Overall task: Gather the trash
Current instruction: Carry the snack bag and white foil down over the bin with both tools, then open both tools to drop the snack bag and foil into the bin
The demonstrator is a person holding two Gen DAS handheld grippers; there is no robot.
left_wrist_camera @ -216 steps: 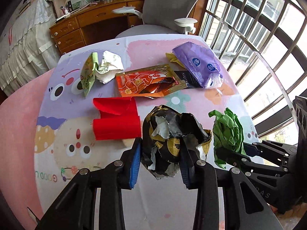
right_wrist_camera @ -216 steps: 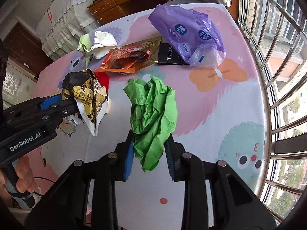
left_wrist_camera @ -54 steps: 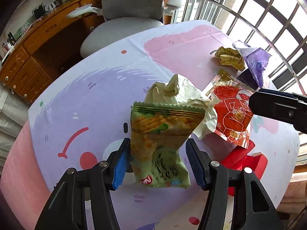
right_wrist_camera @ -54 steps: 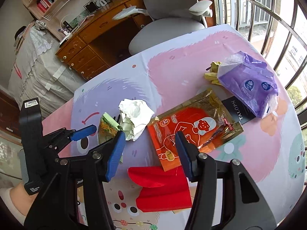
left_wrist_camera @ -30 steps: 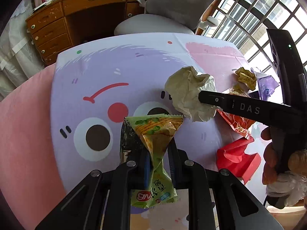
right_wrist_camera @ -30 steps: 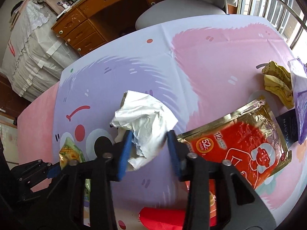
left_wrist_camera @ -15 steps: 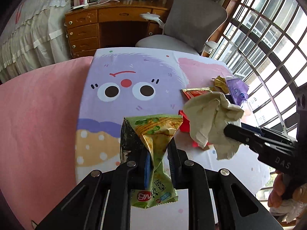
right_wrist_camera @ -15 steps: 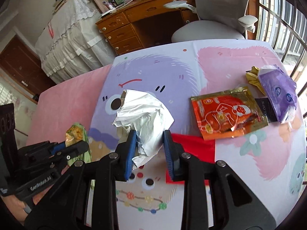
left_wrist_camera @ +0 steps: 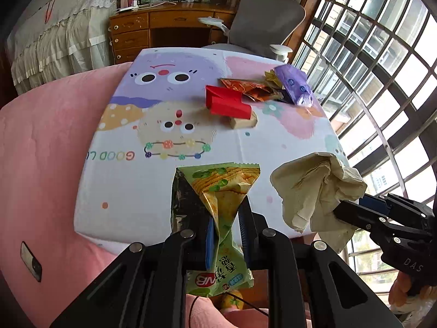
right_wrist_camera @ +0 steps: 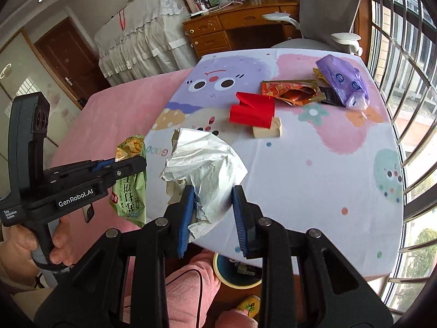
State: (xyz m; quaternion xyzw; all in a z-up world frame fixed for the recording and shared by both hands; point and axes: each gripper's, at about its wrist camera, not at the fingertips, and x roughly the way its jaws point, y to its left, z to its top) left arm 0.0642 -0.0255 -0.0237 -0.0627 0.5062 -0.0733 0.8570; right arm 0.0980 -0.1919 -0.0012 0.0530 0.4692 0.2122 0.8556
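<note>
A bedroom with a wooden desk (left_wrist_camera: 174,27), a grey office chair (left_wrist_camera: 262,24) and a barred window surrounds a table (left_wrist_camera: 273,147) covered in a pastel cartoon cloth, with a pink blanket (left_wrist_camera: 41,150) spread beside it.

The left gripper (left_wrist_camera: 225,235) is pinched nearly closed on the twisted waist of a green snack wrapper (left_wrist_camera: 221,218), which fans out above the jaws and hangs down below them (its printed end points toward the camera). In the right wrist view this same wrapper dangles from the left gripper, off the near left corner of the table, and a hand (right_wrist_camera: 24,246) grips the tool's handle.

The right gripper (right_wrist_camera: 213,216) holds a crumpled white paper wad (right_wrist_camera: 204,164); its jaws stand at a narrow gap with the blue pads pressing the wad's lower part from both sides, the bulk of it billowing up ahead of the fingertips. Below these jaws, past the table's near edge, the rim of a round bin (right_wrist_camera: 240,278) shows on the floor.

Far ahead of both sets of jaws, the rest of the trash lies on the cloth: a red folded paper (left_wrist_camera: 226,101) resting partly on a small beige block (left_wrist_camera: 241,121), and beyond it, to the right, an orange foil packet (left_wrist_camera: 245,87), a purple plastic bag (left_wrist_camera: 293,83) and a yellow scrap (left_wrist_camera: 271,76), clustered close together.
</note>
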